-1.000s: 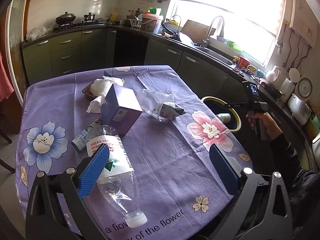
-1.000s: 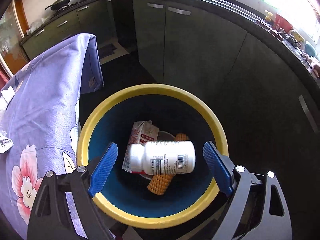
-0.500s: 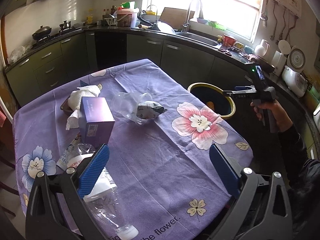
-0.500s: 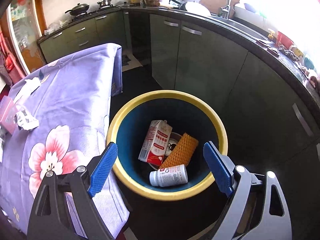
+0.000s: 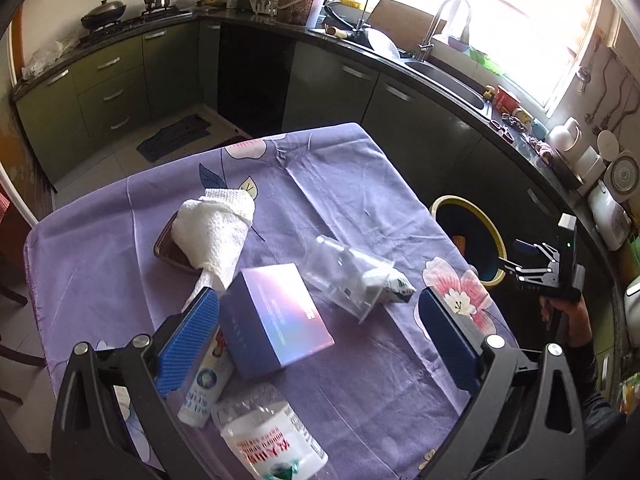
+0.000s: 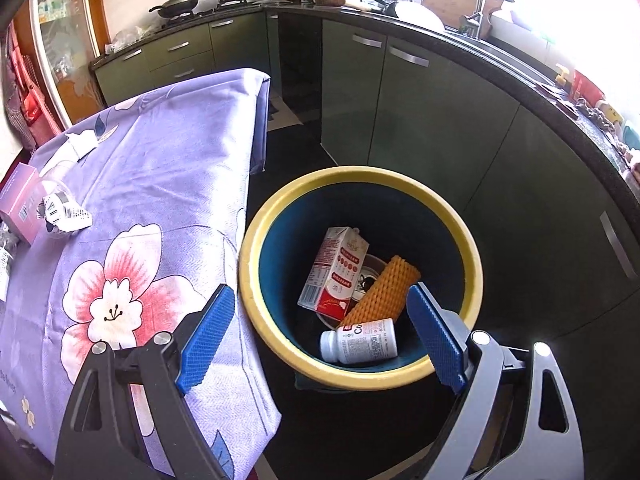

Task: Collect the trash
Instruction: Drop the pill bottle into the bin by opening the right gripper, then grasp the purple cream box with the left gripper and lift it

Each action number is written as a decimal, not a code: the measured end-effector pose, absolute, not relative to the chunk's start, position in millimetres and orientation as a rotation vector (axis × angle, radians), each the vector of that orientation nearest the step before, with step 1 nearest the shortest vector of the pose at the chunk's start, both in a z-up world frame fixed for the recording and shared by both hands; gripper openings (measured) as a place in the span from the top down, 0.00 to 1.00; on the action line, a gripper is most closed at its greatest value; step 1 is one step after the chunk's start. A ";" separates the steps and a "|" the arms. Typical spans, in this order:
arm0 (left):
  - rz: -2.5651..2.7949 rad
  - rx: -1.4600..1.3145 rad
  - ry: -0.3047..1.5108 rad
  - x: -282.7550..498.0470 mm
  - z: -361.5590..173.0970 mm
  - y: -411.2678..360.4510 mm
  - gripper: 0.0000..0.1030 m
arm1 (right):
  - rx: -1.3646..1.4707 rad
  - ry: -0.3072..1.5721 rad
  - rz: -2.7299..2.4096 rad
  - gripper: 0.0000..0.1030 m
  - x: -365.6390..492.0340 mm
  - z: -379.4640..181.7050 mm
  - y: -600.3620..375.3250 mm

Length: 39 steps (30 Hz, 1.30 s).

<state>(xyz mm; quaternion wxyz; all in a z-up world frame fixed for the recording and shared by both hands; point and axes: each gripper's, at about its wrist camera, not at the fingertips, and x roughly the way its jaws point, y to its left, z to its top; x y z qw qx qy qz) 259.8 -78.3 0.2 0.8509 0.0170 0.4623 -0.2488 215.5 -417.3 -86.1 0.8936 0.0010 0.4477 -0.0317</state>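
Item: we log a purple rectangular cardboard box (image 5: 276, 316) beside the yellow-rimmed bin (image 6: 360, 276)'s table.
Handling: light, stiff; we'd pinch its long sides.
Left gripper (image 5: 320, 340): wide, empty.
Right gripper (image 6: 320, 340): wide, empty.

- The bin (image 6: 362, 372) stands on the floor just right of the table (image 5: 348, 184).
- In the bin: a carton (image 6: 334, 276), a mesh roll (image 6: 382, 294) to its right, a bottle (image 6: 358, 340) in front of both.
- On the table, a box (image 5: 276, 320) lies left of a cup (image 5: 344, 280), a towel (image 5: 212, 236) behind the box.
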 end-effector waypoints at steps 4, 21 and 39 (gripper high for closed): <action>-0.510 0.036 1.046 285.5 -15.7 -81.9 0.11 | -0.007 0.947 -0.056 0.16 213.2 -90.4 -412.5; -0.028 0.325 1.341 291.9 -74.4 -127.5 0.15 | -0.033 0.969 0.025 0.16 224.3 -95.7 -387.7; -0.088 0.284 1.387 283.8 -67.0 -120.4 0.50 | 0.004 0.975 0.028 0.16 211.4 -103.7 -404.5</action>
